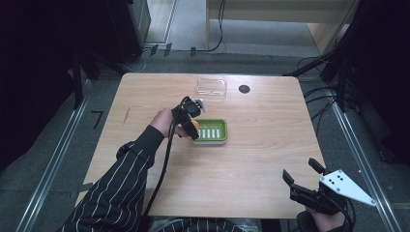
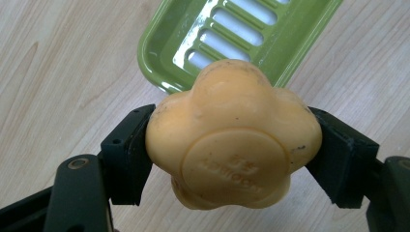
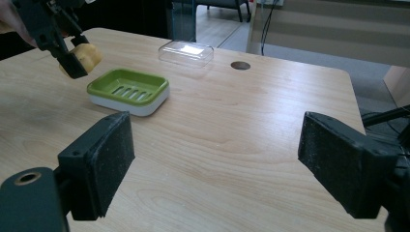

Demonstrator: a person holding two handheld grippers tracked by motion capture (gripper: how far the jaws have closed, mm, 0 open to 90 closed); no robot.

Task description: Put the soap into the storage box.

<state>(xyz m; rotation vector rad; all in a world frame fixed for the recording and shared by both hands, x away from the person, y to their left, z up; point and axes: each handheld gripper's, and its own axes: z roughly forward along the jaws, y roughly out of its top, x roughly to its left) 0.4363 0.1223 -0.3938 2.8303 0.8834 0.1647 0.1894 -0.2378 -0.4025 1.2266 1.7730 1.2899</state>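
Here the orange flower-shaped soap (image 2: 232, 140) sits clamped between both pads of the left gripper (image 2: 232, 154), held in the air just over the near-left corner of the green soap dish (image 1: 212, 131). The clear lid (image 1: 211, 88) lies farther back on the surface (image 1: 270, 145). The right gripper (image 3: 215, 164) rests at the surface's near-right edge, its 2 jaws spread wide with nothing between them

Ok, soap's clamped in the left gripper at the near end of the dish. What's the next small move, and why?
Probably carry the left gripper a little further over the green soap dish, then lower. The orange soap hangs above the dish's end rim, not its slotted middle, so letting go now might tip it onto the table.
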